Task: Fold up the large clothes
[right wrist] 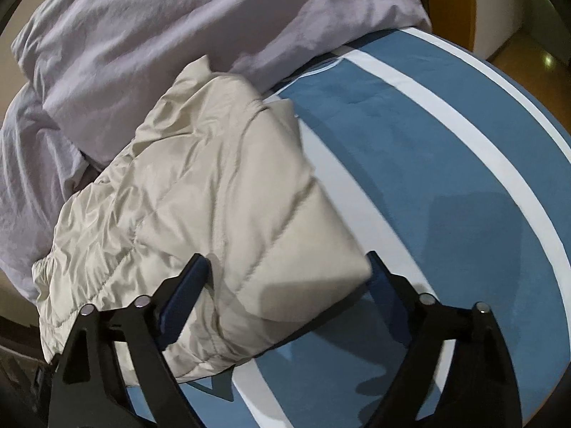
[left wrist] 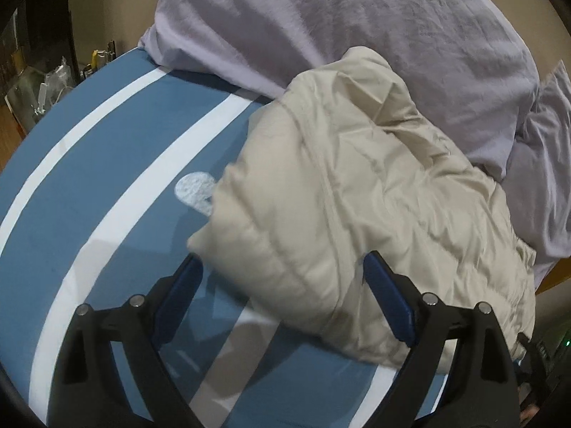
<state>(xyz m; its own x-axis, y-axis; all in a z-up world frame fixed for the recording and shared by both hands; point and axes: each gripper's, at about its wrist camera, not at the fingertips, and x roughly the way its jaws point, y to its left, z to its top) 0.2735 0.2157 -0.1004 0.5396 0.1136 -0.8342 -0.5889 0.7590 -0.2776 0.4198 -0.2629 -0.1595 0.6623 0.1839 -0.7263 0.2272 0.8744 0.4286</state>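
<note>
A cream quilted puffer jacket [left wrist: 357,192] lies folded on a blue bed cover with white stripes [left wrist: 107,164]. My left gripper [left wrist: 282,267] is open and hovers over the jacket's near left corner, with nothing held. In the right wrist view the jacket [right wrist: 200,185] lies left of centre on the blue cover [right wrist: 410,149]. My right gripper [right wrist: 289,267] is open above the jacket's near right corner, holding nothing.
A lilac pillow [left wrist: 357,25] and rumpled lilac bedding [left wrist: 542,164] lie behind the jacket, also in the right wrist view [right wrist: 160,32]. A bedside shelf with small clutter [left wrist: 46,82] stands at the far left. Wooden floor [right wrist: 517,57] shows past the bed's right edge.
</note>
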